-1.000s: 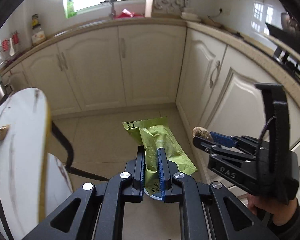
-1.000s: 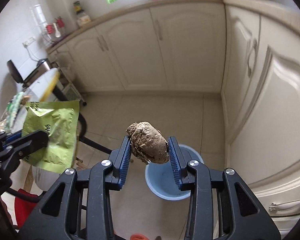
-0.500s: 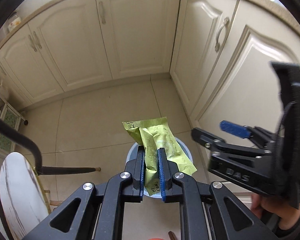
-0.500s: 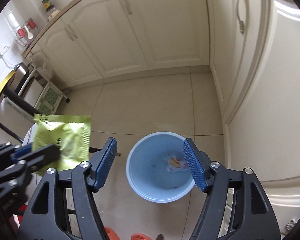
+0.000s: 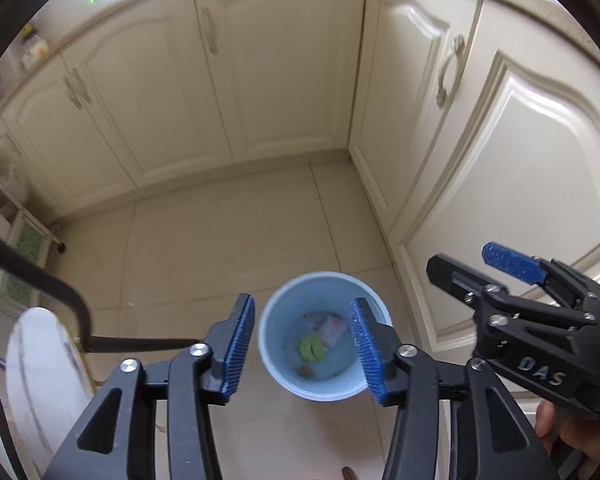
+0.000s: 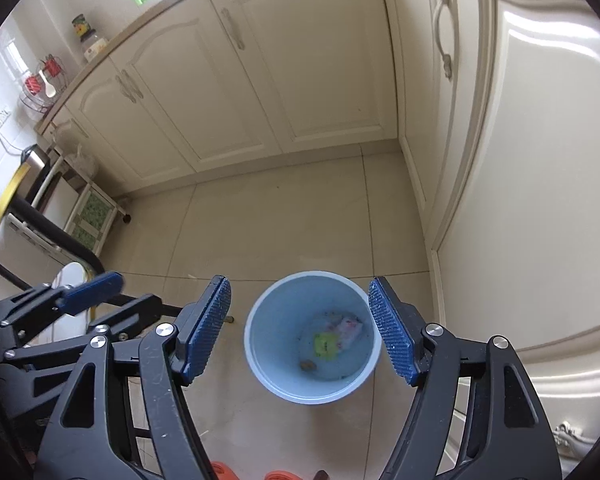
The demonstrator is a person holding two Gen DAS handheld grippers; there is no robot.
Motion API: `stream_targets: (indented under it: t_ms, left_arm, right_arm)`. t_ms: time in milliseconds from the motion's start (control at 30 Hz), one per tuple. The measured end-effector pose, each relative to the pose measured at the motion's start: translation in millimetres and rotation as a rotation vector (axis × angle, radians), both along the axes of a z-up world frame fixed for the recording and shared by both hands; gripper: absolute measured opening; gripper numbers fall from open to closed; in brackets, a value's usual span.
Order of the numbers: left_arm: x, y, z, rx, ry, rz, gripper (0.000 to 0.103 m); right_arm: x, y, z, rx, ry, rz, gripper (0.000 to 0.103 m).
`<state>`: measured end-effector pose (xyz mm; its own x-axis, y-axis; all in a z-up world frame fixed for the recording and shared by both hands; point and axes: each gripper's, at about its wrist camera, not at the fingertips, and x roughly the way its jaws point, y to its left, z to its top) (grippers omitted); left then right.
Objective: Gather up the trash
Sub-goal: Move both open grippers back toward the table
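A light blue bin [image 5: 278, 376] [image 6: 260, 368] stands on the tiled floor below both grippers. Inside it lie the green wrapper [image 5: 311, 349] [image 6: 325, 344], a small brown lump [image 5: 305, 370] [image 6: 308, 365] and a white and pink wrapper [image 5: 332, 327] [image 6: 349, 327]. My left gripper [image 5: 304, 347] hangs above the bin, its jaws opening, with nothing between them. To its right my right gripper [image 6: 300, 332] [image 5: 472, 260] stands open and empty over the bin.
Cream cabinet doors [image 5: 220, 80] [image 6: 540, 160] close off the far side and the right. A white round table [image 5: 40, 368] with a black chair frame [image 5: 52, 292] stands on the left. A small rack [image 6: 88, 216] sits by the cabinets. A hand [image 5: 564, 432] holds the right gripper.
The left gripper came down over the bin, opened and let the green wrapper fall in. The right gripper opened and dropped the brown lump into the bin.
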<state>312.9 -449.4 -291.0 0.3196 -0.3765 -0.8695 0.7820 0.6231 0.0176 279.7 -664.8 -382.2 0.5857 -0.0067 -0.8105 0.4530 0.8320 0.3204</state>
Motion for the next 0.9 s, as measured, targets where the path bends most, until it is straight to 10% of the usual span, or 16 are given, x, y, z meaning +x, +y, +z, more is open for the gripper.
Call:
stream_targets:
  t_ms: [533, 900]
  left_arm:
    - [-95.1, 143.3, 163.1, -0.234, -0.358, 0.145, 0.095]
    - [-126.9, 303.6, 178.8, -0.257, -0.442, 0.406, 0.102]
  right_arm:
    - [-46.5, 100.4, 160.6, -0.119, -0.254, 0.083, 0.084]
    - [-34.9, 252.3, 241.0, -0.228, -0.358, 0.341, 0.098]
